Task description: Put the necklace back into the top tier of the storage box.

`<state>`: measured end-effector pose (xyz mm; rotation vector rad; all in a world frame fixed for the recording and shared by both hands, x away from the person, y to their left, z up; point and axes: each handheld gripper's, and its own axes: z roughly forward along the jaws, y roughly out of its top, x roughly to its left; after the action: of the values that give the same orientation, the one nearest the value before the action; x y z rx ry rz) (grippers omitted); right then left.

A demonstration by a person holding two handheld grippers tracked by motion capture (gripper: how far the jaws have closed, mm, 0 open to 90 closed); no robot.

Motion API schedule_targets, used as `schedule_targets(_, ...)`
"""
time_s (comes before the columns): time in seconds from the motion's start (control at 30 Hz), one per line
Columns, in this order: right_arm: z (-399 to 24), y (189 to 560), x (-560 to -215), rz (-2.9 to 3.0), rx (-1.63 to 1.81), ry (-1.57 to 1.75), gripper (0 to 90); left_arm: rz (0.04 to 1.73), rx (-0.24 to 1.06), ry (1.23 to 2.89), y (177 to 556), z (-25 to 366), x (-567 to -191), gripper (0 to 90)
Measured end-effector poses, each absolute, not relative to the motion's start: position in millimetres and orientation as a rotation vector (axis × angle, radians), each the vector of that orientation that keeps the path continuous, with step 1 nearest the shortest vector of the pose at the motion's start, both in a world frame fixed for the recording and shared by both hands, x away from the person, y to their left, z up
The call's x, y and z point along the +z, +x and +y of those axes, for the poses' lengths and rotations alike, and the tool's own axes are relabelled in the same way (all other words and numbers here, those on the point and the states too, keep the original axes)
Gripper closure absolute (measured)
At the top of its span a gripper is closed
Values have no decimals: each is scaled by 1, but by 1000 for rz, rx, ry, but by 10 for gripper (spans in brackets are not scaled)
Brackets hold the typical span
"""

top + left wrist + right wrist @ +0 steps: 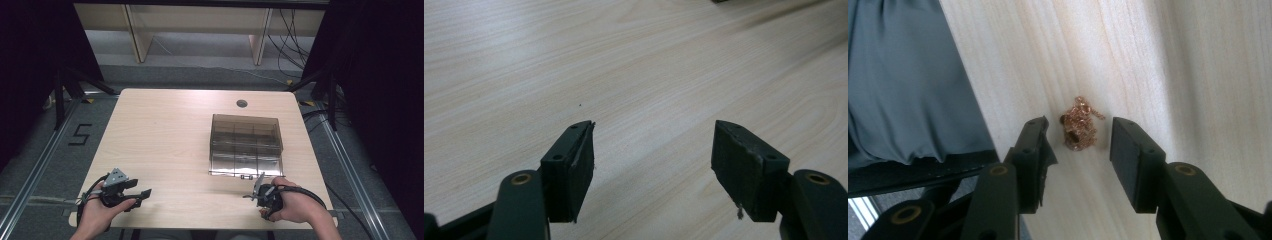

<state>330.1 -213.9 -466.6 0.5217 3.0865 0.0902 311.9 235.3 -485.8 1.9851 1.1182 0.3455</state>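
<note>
Smoky clear box [245, 145] with compartments sits on the right half of the table [165, 140], well apart from the left gripper [651, 160], whose jaws are apart over bare wood. Right gripper [1078, 155] near the table's front edge, jaws apart; a small copper wire tangle [1078, 129] lies between its tips, untouched.

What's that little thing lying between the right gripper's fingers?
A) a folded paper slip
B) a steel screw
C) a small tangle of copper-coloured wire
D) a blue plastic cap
C: the right gripper view shows a small tangle of copper-coloured wire lying on the wooden table, with the open right gripper around it, not touching.
</note>
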Motion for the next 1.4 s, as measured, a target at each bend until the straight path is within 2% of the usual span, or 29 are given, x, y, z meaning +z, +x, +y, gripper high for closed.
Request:
schedule_targets(0.73,-209,332,-473,3081,36,390,674,1104,343,1987,312,234,-487,333)
schedule_targets(1.1,-206,332,-473,3105,8,367,790,1094,335,1994,311,235,-486,333)
schedule_targets(1.4,-206,336,-473,3124,10,420,794,1090,342,1990,311,233,-486,334)
